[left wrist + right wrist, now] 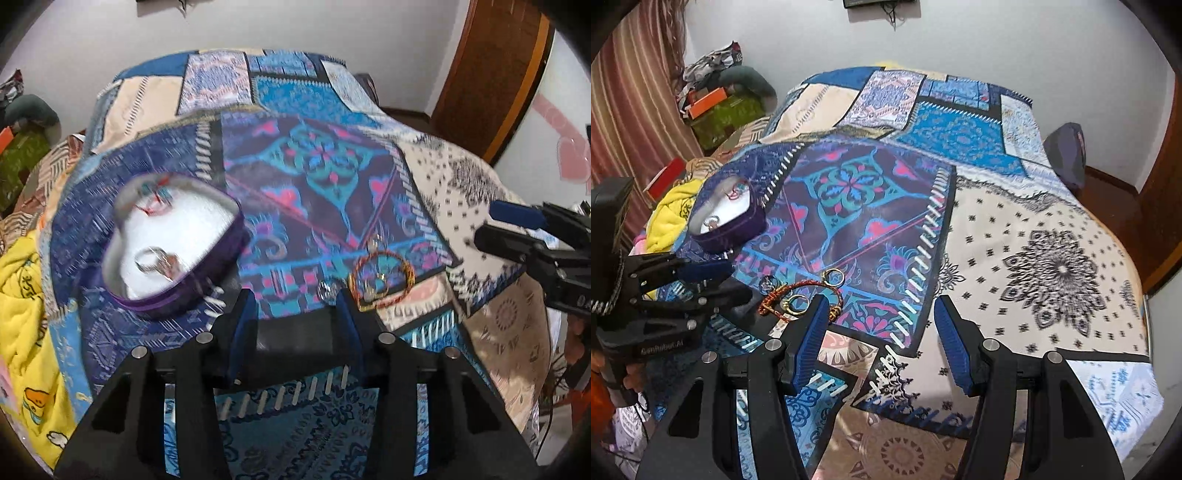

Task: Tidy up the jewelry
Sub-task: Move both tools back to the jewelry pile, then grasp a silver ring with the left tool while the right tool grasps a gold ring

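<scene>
Both grippers stood wide apart and empty: the left gripper (295, 301) hung near the bedspread (314, 177), the right gripper (881, 306) further right. A red-gold bangle (382, 278) and small rings (833, 277) lay loose on the cloth. Left of them sat the purple heart-shaped box (173, 240), holding silver rings (155, 260).

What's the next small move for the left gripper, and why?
Probably ease the left gripper forward and right over the bangle: it is open and empty, the bangle and loose rings lie on the quilt ahead, and the box holds only a few pieces.
</scene>
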`<state>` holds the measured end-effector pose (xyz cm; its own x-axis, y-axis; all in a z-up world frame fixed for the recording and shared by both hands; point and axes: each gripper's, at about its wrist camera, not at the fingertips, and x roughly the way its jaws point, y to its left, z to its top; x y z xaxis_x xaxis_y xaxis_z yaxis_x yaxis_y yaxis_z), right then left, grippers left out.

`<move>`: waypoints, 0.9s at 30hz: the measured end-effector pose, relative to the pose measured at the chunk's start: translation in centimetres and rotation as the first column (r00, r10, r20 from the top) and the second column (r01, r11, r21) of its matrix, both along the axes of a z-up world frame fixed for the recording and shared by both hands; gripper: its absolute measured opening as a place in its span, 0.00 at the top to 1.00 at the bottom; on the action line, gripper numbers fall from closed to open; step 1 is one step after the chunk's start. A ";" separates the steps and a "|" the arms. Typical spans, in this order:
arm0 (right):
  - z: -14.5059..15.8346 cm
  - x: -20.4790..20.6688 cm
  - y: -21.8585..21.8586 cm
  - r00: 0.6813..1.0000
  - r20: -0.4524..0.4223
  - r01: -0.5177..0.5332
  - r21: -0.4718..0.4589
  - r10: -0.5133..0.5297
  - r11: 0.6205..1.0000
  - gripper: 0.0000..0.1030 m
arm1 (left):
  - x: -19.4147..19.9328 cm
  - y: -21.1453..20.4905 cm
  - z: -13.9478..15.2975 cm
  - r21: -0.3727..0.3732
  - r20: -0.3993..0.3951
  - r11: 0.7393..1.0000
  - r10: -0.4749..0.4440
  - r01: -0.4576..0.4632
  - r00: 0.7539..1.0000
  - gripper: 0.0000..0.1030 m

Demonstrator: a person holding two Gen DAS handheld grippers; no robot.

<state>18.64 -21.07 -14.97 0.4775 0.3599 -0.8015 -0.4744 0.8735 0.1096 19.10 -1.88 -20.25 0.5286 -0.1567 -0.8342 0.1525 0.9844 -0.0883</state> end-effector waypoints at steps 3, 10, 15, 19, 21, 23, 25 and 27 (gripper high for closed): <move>-0.5 0.4 0.2 1.000 -0.015 -0.004 0.014 0.005 1.000 0.47 | -0.2 -0.6 -0.8 0.016 -0.008 0.999 -0.029 0.029 1.000 0.57; -1.2 1.0 0.4 0.999 -0.031 -0.016 0.019 0.016 1.000 0.47 | 0.5 -2.5 -1.6 0.065 0.004 0.994 -0.089 0.089 0.996 0.60; -1.9 1.9 0.9 0.997 -0.060 -0.038 0.020 0.039 0.999 0.47 | 1.1 -2.6 -1.9 0.040 0.009 0.994 -0.098 0.098 0.995 0.77; -2.4 2.7 1.7 0.994 -0.084 -0.062 0.028 0.064 0.998 0.47 | 1.1 -2.4 -2.0 0.029 0.013 0.995 -0.095 0.094 0.995 0.80; -2.5 3.1 2.3 0.993 -0.092 -0.073 0.032 0.076 0.997 0.47 | 1.1 -2.4 -2.0 0.024 0.018 0.995 -0.095 0.095 0.995 0.80; -2.6 3.4 2.8 0.993 -0.093 -0.076 0.028 0.079 0.997 0.50 | 1.1 -2.3 -2.0 0.015 0.021 0.996 -0.093 0.093 0.995 0.80; -2.8 3.7 3.4 0.990 -0.101 -0.091 0.023 0.093 0.996 0.56 | 1.0 -2.1 -2.0 0.002 0.028 0.996 -0.091 0.091 0.995 0.80; -3.2 3.8 4.0 0.988 -0.110 -0.104 0.012 0.105 0.995 0.63 | 0.8 -1.9 -1.8 -0.011 0.036 0.996 -0.086 0.086 0.996 0.80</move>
<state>22.46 -17.10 -18.14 0.3460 0.4081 -0.8449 -0.5475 0.8191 0.1714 19.94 -3.78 -22.09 0.5418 -0.2133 -0.8130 0.2396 0.9663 -0.0938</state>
